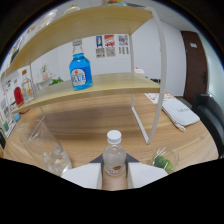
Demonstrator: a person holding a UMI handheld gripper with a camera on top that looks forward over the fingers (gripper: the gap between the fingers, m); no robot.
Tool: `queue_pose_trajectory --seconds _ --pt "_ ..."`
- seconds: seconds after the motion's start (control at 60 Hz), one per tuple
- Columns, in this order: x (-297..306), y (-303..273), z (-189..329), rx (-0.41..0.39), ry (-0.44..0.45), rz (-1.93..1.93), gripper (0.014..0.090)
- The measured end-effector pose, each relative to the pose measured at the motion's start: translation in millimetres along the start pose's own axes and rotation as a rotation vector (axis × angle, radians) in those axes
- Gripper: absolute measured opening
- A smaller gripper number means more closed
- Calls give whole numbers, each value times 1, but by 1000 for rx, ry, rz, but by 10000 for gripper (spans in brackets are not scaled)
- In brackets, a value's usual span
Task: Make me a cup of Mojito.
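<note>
My gripper (pixel 114 167) is shut on a small clear bottle (pixel 114 150) with a white cap and an orange label, which stands upright between the two fingers. A blue liquor bottle (pixel 80 71) with a clear cap stands on the lower wooden shelf (pixel 120 85), beyond the fingers and to the left. An empty clear glass (pixel 44 145) sits on the table just left of the fingers. Just right of them a small clear cup (pixel 163 161) holds green pieces.
The shelf's white metal leg (pixel 158 95) comes down to the wooden table (pixel 95 122) ahead on the right. A white bag (pixel 180 113) lies beyond it, with a dark chair (pixel 210 112) further right. Small items crowd the shelf's left end (pixel 22 92).
</note>
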Motion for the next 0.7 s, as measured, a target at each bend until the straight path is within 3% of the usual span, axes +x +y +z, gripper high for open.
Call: queue_pose_trajectory --seconds 0.383,0.467,0.6,0.7 --pt "3 25 0 -27 16 -51 361" --pt "6 28 -4 -47 32 -47 482" --pt "6 14 -27 -48 51 -22 830" --pt "-3 -15 -56 6 55 34 850"
